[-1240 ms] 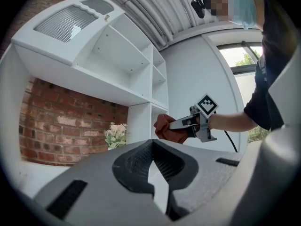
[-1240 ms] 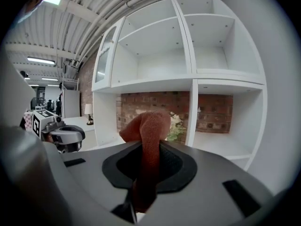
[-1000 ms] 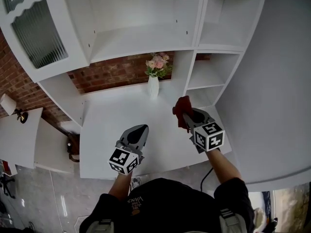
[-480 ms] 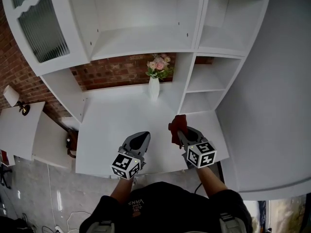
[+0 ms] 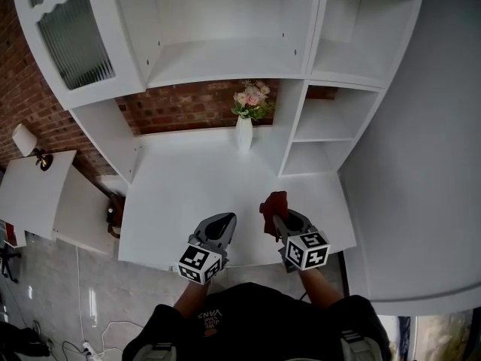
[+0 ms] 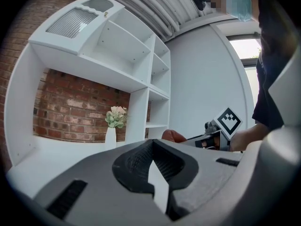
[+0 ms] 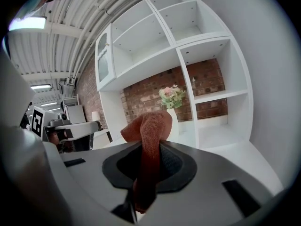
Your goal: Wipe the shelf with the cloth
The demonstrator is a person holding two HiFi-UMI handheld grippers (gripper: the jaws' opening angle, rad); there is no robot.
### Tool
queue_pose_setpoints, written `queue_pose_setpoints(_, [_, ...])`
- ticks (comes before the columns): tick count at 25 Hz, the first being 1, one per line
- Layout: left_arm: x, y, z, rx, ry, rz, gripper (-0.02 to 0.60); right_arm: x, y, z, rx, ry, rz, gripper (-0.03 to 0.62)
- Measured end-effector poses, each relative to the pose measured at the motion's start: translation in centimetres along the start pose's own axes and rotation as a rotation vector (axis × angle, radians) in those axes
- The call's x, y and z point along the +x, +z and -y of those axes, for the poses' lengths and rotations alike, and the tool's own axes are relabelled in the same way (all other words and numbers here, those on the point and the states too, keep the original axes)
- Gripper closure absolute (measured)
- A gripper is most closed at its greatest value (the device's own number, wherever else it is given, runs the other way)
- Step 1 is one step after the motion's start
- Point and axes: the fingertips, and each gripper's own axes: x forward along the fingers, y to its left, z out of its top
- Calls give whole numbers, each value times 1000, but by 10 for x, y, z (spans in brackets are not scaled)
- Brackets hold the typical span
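A rust-red cloth [image 5: 273, 204] sticks up out of my right gripper [image 5: 277, 219], which is shut on it above the front right of the white shelf surface [image 5: 195, 183]. In the right gripper view the cloth [image 7: 149, 140] stands folded between the jaws of the right gripper [image 7: 141, 194]. My left gripper [image 5: 221, 222] hovers beside it to the left, near the front edge, shut with nothing in it. From the left gripper view, the left gripper [image 6: 154, 185] points at the back wall, and the cloth [image 6: 173, 135] and the right gripper show at the right.
A white vase of pink flowers [image 5: 244, 130] stands at the back of the surface against the brick wall. Open cubbies [image 5: 322, 122] rise at the right, a ribbed glass door [image 5: 75, 40] at the upper left. A lamp [image 5: 26, 141] sits on a low side table.
Both grippers have drawn back from the middle of the surface toward its front edge. The cloth stays clamped in the right gripper.
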Motion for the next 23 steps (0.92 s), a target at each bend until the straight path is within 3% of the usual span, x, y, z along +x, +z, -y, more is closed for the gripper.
queue_pose_setpoints(23, [-12,-11,15,0,20,-30,575,-7,-19,-10,-8,34,-27,537])
